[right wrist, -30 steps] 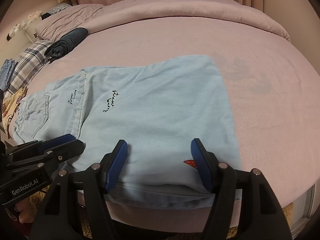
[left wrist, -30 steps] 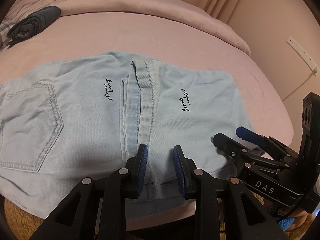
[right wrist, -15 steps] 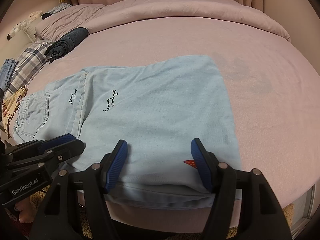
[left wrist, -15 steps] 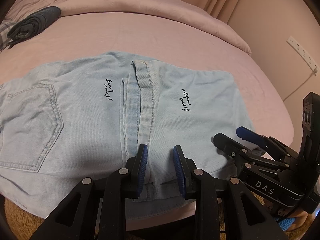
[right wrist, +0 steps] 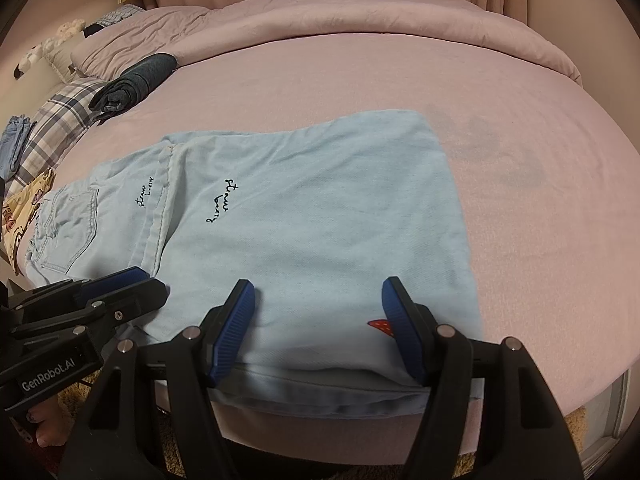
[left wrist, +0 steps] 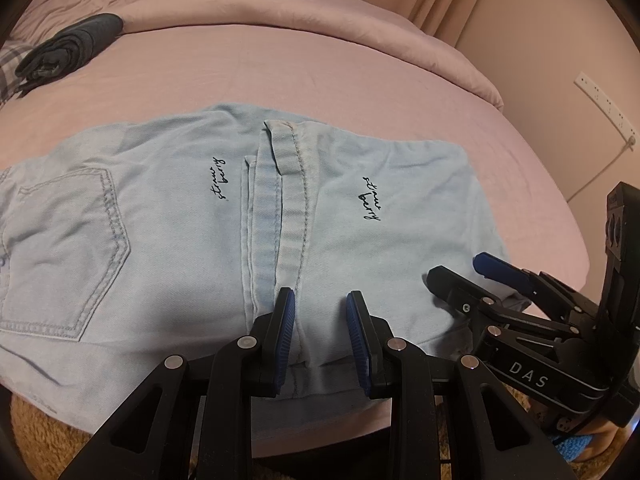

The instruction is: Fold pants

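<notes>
Light blue jeans (left wrist: 168,232) lie flat on the pink bed, the legs folded back over the seat, hem band (left wrist: 290,184) in the middle. They also show in the right wrist view (right wrist: 320,216). My left gripper (left wrist: 320,312) is partly open, its jaws over the near edge of the jeans at the hem seam, holding nothing. My right gripper (right wrist: 318,300) is wide open over the near edge of the folded part, beside a small red strawberry patch (right wrist: 380,326). It also shows at the right of the left wrist view (left wrist: 472,276).
A rolled dark grey garment (left wrist: 68,48) lies at the far left of the bed (left wrist: 360,80); it also shows in the right wrist view (right wrist: 132,84). Plaid cloth (right wrist: 52,120) and folded clothes lie at the left edge. A wall socket strip (left wrist: 604,100) is at right.
</notes>
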The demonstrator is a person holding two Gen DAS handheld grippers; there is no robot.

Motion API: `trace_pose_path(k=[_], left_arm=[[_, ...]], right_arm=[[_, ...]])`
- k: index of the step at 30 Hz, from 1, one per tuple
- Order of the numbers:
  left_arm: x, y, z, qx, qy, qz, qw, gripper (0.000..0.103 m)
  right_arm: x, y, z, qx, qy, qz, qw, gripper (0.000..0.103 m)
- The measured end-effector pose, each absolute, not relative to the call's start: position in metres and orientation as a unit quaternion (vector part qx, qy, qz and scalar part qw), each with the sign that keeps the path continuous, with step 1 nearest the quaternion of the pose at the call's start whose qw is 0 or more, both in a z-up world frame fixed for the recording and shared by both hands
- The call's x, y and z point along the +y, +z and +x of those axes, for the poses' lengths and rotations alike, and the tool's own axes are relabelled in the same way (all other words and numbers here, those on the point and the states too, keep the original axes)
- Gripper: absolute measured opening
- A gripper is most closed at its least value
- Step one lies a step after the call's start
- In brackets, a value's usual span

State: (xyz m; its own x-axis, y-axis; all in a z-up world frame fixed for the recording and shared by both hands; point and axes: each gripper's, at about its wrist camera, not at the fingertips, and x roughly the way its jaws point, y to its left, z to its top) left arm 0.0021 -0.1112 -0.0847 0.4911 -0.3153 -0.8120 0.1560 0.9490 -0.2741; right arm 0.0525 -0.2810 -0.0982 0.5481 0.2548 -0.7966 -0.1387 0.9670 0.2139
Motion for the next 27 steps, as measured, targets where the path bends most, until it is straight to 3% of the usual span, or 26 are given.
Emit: trace_pose_path(k=[7,9,11,17,20,23,27], left_arm=[[-0.076,-0.061,-0.01,0.479,-0.108,-0.078,0.868,0.031],[-0.052,-0.054,-0.009,0.468,-0.079,-0.094,0.875,0.038],[-0.019,-0.046,-0.009,0.455,-0.033,-0.115,0.882,0.055],[0.056,-0.031,-0.014,0.414,0.061,-0.168,0.893,0.074],[0.091,-0.03,-0.018,0.403,0.113,-0.176,0.891,0.077],[0.114,-0.036,-0.019,0.398,0.13,-0.184,0.889,0.079],[0.145,-0.056,-0.011,0.417,0.158,-0.205,0.871,0.083]], right_arm=[[-0.314,-0.069,0.042,0.454,0.141,0.114,0.872,0.066],[-0.322,-0.058,0.044,0.434,0.131,0.119,0.884,0.066],[-0.325,-0.051,0.052,0.43,0.104,0.115,0.889,0.066],[-0.306,-0.057,0.095,0.445,0.119,0.144,0.876,0.068],[-0.288,-0.099,0.113,0.502,0.089,0.125,0.851,0.068],[-0.27,-0.11,0.102,0.471,0.089,0.075,0.874,0.077],[-0.267,-0.109,0.098,0.477,0.078,0.077,0.872,0.077]])
